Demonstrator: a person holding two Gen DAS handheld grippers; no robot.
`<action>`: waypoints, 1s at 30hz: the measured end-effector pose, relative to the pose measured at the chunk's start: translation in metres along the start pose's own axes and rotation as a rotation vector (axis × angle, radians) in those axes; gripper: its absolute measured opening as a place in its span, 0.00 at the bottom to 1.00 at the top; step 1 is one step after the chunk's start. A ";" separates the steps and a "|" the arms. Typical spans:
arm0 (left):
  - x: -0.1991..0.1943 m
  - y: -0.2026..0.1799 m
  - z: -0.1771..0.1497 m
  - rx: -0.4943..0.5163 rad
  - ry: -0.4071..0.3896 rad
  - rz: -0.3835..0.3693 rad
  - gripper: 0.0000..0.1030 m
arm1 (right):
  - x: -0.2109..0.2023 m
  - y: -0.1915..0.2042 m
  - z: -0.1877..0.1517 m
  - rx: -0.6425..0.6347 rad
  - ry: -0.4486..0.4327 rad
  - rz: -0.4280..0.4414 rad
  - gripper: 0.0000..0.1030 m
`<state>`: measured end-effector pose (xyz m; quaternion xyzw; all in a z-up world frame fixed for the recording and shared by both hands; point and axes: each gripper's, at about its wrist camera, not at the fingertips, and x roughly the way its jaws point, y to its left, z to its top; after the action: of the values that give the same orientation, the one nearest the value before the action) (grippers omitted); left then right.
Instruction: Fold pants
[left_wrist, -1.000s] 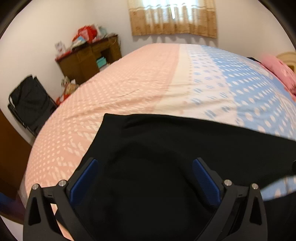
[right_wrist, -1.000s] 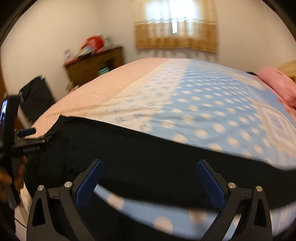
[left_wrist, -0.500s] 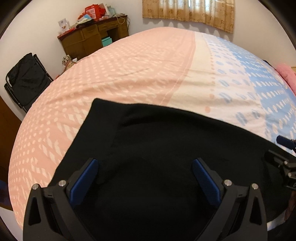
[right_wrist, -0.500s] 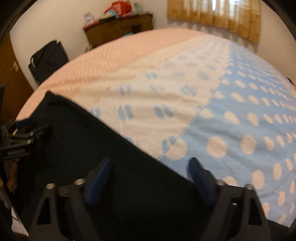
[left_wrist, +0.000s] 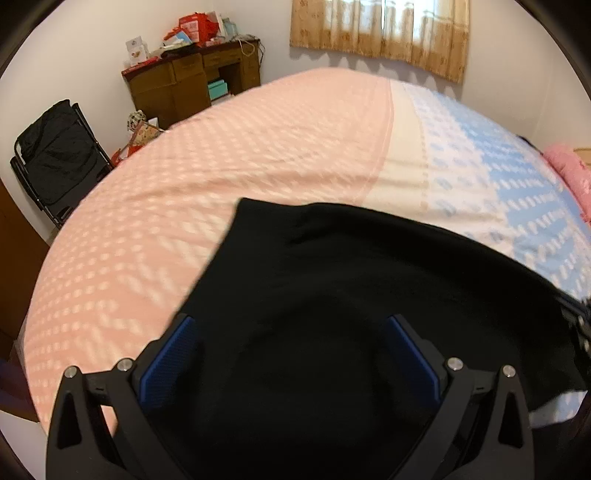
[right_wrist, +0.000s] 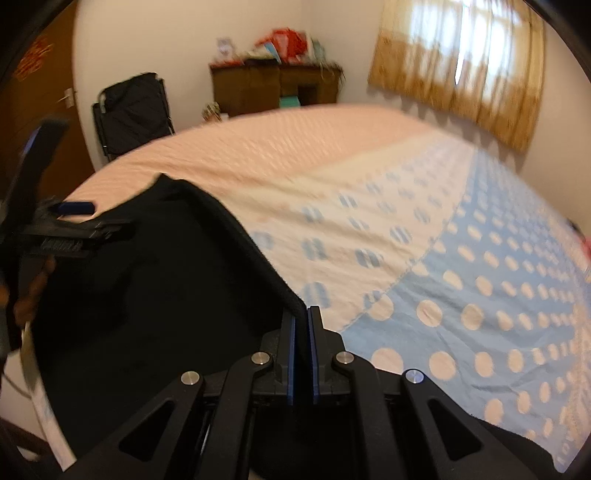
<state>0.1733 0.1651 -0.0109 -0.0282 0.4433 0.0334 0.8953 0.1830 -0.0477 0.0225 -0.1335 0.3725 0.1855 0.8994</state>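
Observation:
Black pants (left_wrist: 332, 277) lie spread on the near part of the bed, with one corner toward the pink half. My left gripper (left_wrist: 290, 325) hovers open over the cloth, its blue pads (left_wrist: 166, 358) wide apart and nothing pinched between them. In the right wrist view the pants (right_wrist: 166, 295) fill the lower left, their hemmed edge running up to my right gripper (right_wrist: 303, 314). That gripper is shut on the edge of the pants, which shows between its pad tips. The left gripper (right_wrist: 74, 221) and a hand holding it show at that view's left edge.
The bed's cover (left_wrist: 258, 147) is pink on the left and blue with white dots (right_wrist: 461, 295) on the right. A cluttered wooden desk (left_wrist: 192, 85) and a black folding chair (left_wrist: 59, 155) stand by the far wall. A curtain (left_wrist: 380, 33) hangs behind, a pink pillow (left_wrist: 569, 166) lies far right.
My right gripper has gone from wide open to shut on the pants' edge and has rolled and shifted. My left gripper has moved slightly over the pants and stays open.

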 end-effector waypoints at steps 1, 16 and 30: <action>-0.007 0.004 0.000 -0.002 -0.012 -0.010 1.00 | -0.007 0.011 -0.003 -0.025 -0.019 -0.014 0.06; 0.014 -0.007 0.035 -0.124 0.116 -0.161 1.00 | -0.026 0.131 -0.089 -0.247 -0.118 -0.124 0.01; 0.058 -0.028 0.040 -0.092 0.200 -0.051 1.00 | -0.011 -0.030 -0.036 0.467 -0.114 0.350 0.85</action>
<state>0.2425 0.1421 -0.0322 -0.0836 0.5275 0.0280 0.8450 0.1669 -0.0907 0.0085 0.1538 0.3712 0.2542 0.8797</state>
